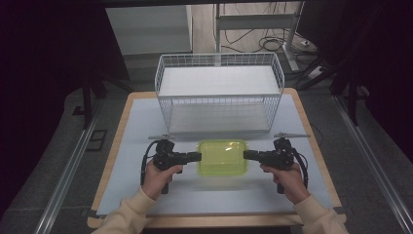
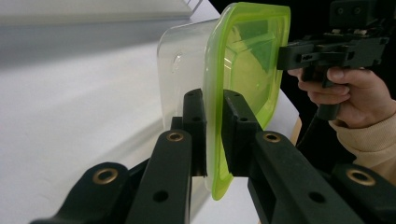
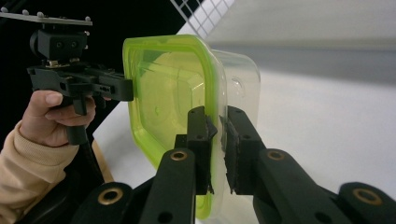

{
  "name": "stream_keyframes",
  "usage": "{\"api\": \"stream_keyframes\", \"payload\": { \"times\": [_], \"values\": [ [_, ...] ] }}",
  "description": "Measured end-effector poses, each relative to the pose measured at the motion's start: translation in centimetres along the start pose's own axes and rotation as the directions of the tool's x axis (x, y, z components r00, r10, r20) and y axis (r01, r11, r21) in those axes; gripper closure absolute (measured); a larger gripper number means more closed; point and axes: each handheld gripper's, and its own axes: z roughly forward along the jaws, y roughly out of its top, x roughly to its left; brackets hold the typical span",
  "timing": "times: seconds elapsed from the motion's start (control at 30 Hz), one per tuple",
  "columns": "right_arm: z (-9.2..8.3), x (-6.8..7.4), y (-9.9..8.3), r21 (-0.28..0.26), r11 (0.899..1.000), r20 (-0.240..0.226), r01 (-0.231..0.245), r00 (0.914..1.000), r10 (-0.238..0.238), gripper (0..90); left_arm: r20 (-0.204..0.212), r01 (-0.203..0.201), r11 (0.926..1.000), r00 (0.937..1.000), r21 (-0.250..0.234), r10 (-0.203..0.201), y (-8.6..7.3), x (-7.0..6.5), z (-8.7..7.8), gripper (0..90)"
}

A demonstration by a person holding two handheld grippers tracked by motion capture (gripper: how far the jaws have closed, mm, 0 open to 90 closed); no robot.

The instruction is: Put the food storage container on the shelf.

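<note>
High view: a person's two hands reach in from the near edge of the table (image 1: 136,122), each holding a tool. Between them, at the centre of the near half of the table, lies a clear box (image 1: 222,158) closed by a yellow-green lid (image 1: 222,151). The left tool (image 1: 197,156) meets the left edge of the lid; the right tool (image 1: 247,155) meets the right edge. The left hand (image 1: 158,176) and right hand (image 1: 287,179) grip the handles, and cream sleeves (image 1: 127,214) cover both forearms. Behind the box, at the far half of the table, stands a white wire basket (image 1: 219,92), well apart from the box.

Left tool view: the left tool (image 2: 214,128) is pinching the lid (image 2: 243,60) rim, one jaw on each face of the rim, with the clear box (image 2: 180,79) body seen on the far side of the lid. Across the box, the right tool (image 2: 285,56) touches the opposite rim, held by the right hand (image 2: 348,95).

Right tool view: the right tool (image 3: 217,140) is likewise closed on the lid (image 3: 168,93) rim, jaws on either face, with the box (image 3: 240,88) wall beside them. The left tool (image 3: 126,88) touches the opposite edge, held by the left hand (image 3: 53,116). A corner of the basket (image 3: 201,14) appears at the top.
</note>
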Motion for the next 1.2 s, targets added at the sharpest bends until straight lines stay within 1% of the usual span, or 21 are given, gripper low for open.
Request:
{"api": "stream_keyframes", "payload": {
  "times": [0.13,0.17,0.27,0.57,0.73,0.83,0.97,1.13,1.2],
  "values": [
    [-0.3,0.6,1.1,-0.028,0.999,0.004,0.033,0.9994,-0.033,81.1,-0.008,-0.024,0.9996,0.9997,-0.016,0.024,1.1,-0.6,-0.6,80.9],
    [-0.3,0.7,1.4,-0.031,0.999,0.004,0.039,0.9992,-0.039,81.1,-0.009,-0.037,0.9991,0.9993,-0.019,0.037,1.4,-0.7,-0.8,80.9],
    [-0.4,1.2,2.1,-0.041,0.998,-0.001,0.042,0.9991,-0.042,81.1,-0.017,-0.053,0.9981,0.9985,-0.031,0.053,2.1,-1.0,-1.4,81.0],
    [-0.7,2.4,3.7,-0.058,0.996,0.007,0.064,0.9979,-0.064,81.0,-0.024,-0.071,0.9965,0.9973,-0.045,0.070,3.7,-1.7,-2.3,80.9],
    [-1.1,2.7,4.7,-0.076,0.994,0.014,0.073,0.9973,-0.073,81.0,-0.035,-0.096,0.9941,0.9949,-0.050,0.094,4.9,-2.3,-2.5,80.9],
    [-1.4,3.1,5.4,-0.088,0.993,0.010,0.073,0.9973,-0.073,81.0,-0.037,-0.104,0.9924,0.9941,-0.065,0.102,5.8,-2.6,-2.9,81.0],
    [-1.7,3.6,6.4,-0.102,0.990,0.016,0.095,0.9954,-0.094,81.0,-0.042,-0.123,0.9900,0.9919,-0.070,0.120,6.8,-3.0,-3.3,81.0],
    [-1.9,3.9,7.3,-0.108,0.989,0.015,0.104,0.9945,-0.103,81.0,-0.048,-0.137,0.9875,0.9899,-0.078,0.133,7.5,-3.3,-3.7,80.9],
    [-1.9,4.1,7.5,-0.109,0.988,0.017,0.109,0.9940,-0.108,81.0,-0.049,-0.135,0.9877,0.9902,-0.079,0.131,7.6,-3.4,-3.8,80.9]
  ]
}}
